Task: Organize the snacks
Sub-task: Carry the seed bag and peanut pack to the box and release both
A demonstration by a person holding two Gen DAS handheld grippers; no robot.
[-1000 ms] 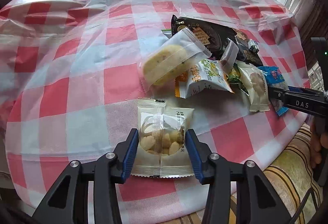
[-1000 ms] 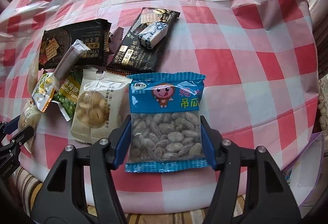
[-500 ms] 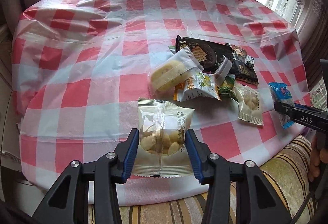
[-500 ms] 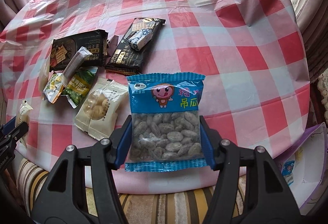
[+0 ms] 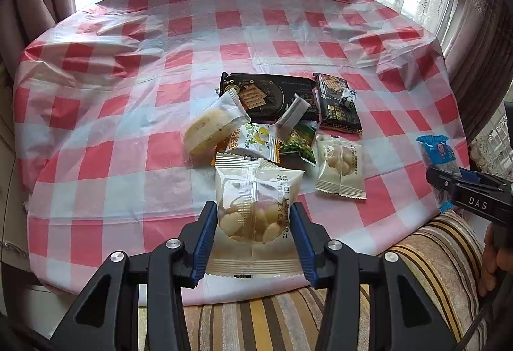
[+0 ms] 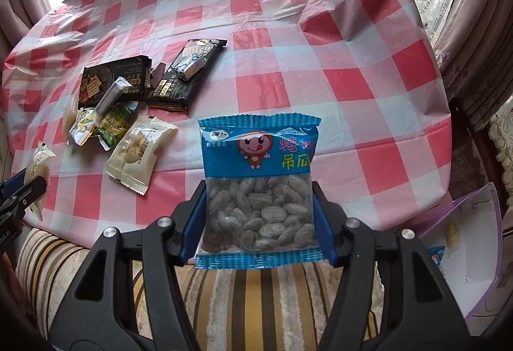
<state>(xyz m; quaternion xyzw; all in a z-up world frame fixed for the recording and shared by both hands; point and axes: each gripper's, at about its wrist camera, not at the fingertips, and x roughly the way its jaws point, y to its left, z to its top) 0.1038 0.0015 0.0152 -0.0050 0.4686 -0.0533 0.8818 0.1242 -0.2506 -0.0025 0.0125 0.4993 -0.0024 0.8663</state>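
Nearest to you, your right gripper (image 6: pixel 259 216) has its jaws closed on the blue seed packet (image 6: pixel 259 187), pads pressing its two side edges, so the packet's long axis runs straight out ahead of the fingers with the printed header farthest from you. It hangs clear of the table, over the striped cushion (image 6: pixel 256 303) at the near edge. The relation your next move turns on is this: the white box with the purple rim (image 6: pixel 471 242) lies low and to the right of those jaws, off the table, and already has what look like small packets inside, so I judge it to be the place for the snacks. Your right hand is the nearer one to it; a swing right and down, header leading, should serve. Your left gripper (image 5: pixel 253 242) is likewise clamped, at a narrower span, on the cream packet of pale pieces (image 5: pixel 256 209), gripped by its sides near the bottom seal, long axis pointing away from you, also lifted off the checked tablecloth (image 5: pixel 128 126). It sits on the far side from the box, so it would have to cross behind the right hand. Farther out, the remaining pile (image 5: pixel 275 123) lies mid-table, with a second cream packet (image 5: pixel 341 169) its nearest member, well apart from both jaws.
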